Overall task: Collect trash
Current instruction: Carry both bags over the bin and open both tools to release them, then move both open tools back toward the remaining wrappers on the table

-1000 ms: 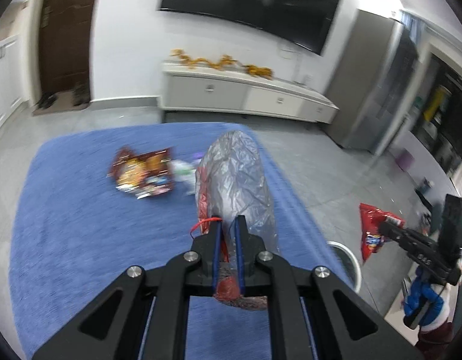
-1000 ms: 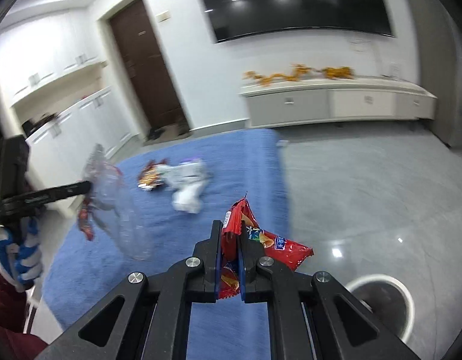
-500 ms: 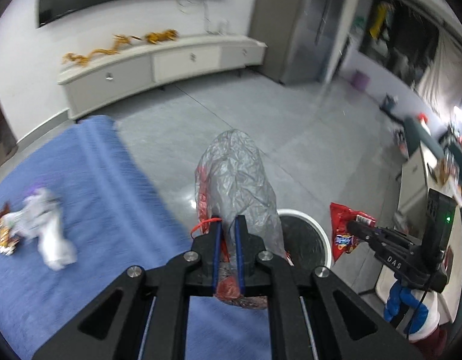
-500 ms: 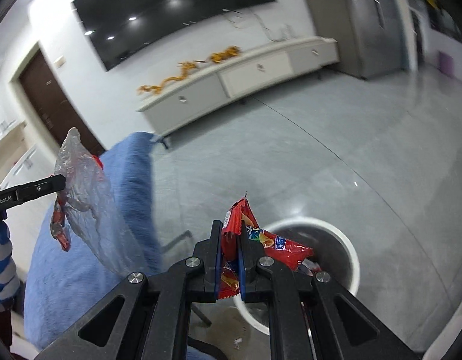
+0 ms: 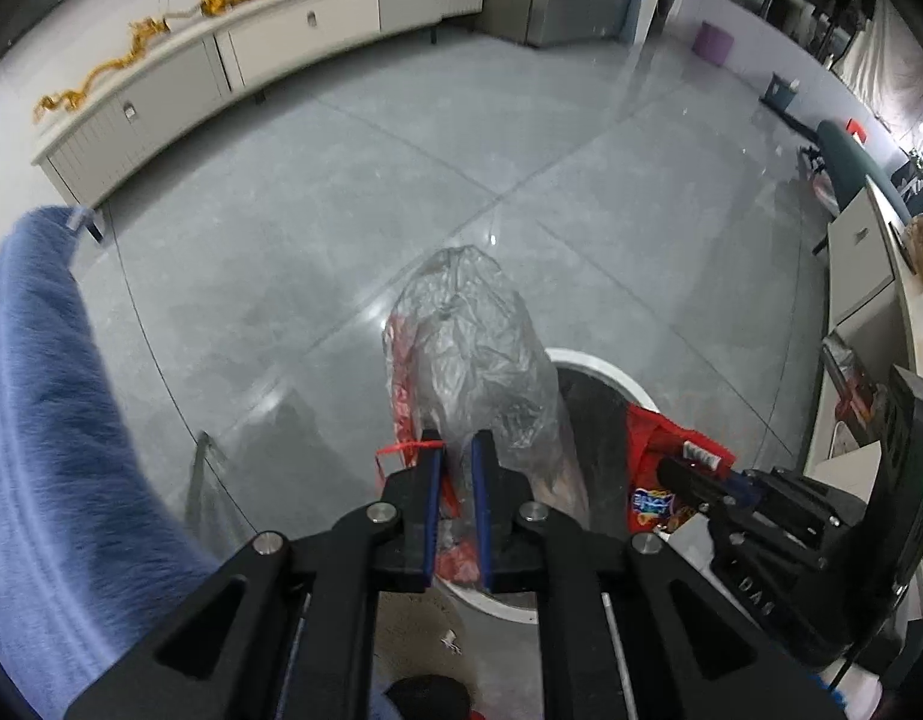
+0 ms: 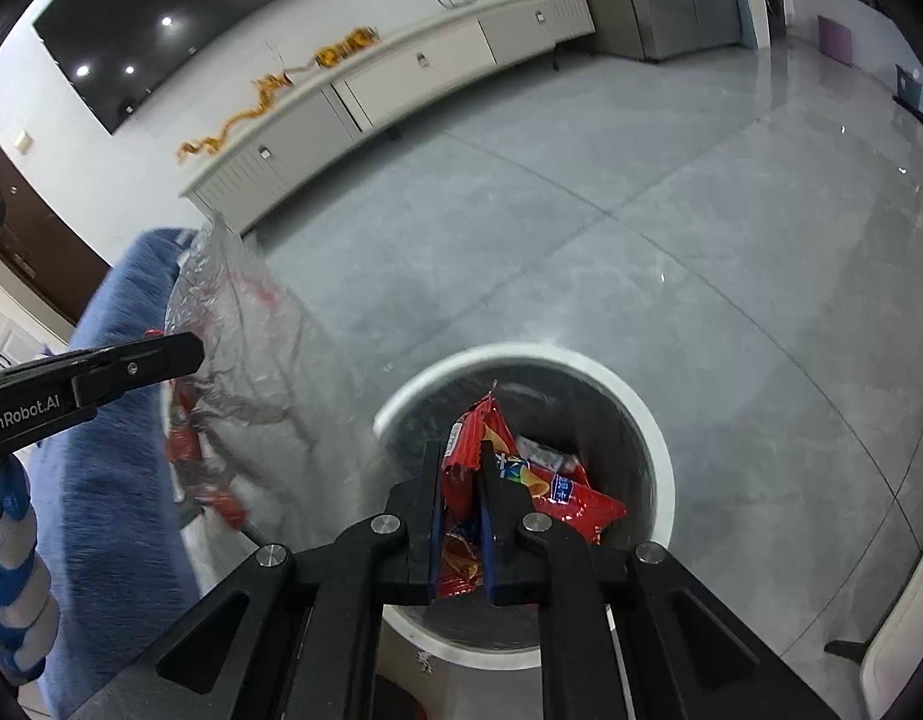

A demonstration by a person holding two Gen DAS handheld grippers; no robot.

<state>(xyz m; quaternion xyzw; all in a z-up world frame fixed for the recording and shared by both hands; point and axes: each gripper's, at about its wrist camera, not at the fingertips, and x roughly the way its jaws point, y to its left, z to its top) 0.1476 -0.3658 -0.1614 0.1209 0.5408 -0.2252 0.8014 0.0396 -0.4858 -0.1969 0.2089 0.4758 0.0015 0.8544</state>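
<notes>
Hovering over the white-rimmed round trash bin, your right gripper pinches the red foil snack wrapper, poised to drop it in. Your left gripper clamps the crumpled clear plastic bag beside the rim (next in line, likely).

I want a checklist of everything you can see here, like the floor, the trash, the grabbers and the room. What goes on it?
Surface: glossy grey tiled floor; blue fuzzy cover at the left.
Job's things: clear plastic bag with red bits; red snack wrapper; white-rimmed bin on the floor, trash already inside.
Clutter: small scraps on the floor beside the bin.
Grippers: left gripper shut on the clear plastic bag, beside the bin; right gripper shut on the red snack wrapper, over the bin's opening.
Cables: nothing seen.
Surroundings: long white cabinet with a gold garland, dark wall TV, grey fridge.
</notes>
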